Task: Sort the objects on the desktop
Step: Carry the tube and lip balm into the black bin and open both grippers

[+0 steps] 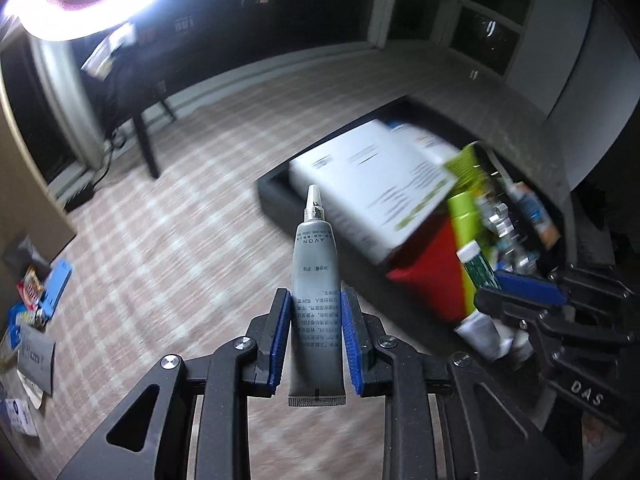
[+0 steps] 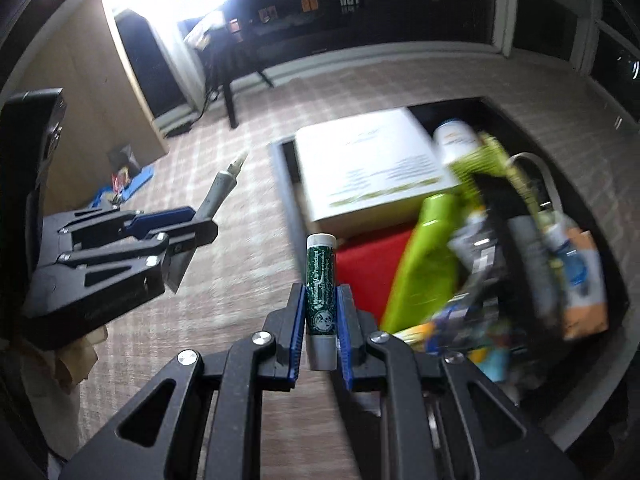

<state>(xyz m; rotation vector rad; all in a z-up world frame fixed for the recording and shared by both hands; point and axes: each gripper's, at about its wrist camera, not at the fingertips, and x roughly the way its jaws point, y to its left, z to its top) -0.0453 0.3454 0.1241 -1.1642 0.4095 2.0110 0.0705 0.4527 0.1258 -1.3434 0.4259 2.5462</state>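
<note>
While the left gripper [image 1: 316, 332] is clamped on a grey tube [image 1: 316, 280] and the right gripper [image 2: 320, 320] on a lip balm [image 2: 321, 280], a carry is judged underway beside the black bin [image 1: 276, 188]; sorted placement is needed next.

Grey tube [image 1: 316, 280] with a white nozzle, sitting between the left tool [image 1: 316, 300]'s blue pads. Dark green speckled lip balm stick [image 2: 321, 280], white cap, in the right tool [image 2: 320, 304]. Beyond them, a black tray [image 1: 276, 190]: white box [image 1: 372, 176], red box [image 1: 432, 280], lime-green bottle [image 2: 428, 256]. Checked pinkish-beige cloth on the surface [image 1: 180, 220].
</note>
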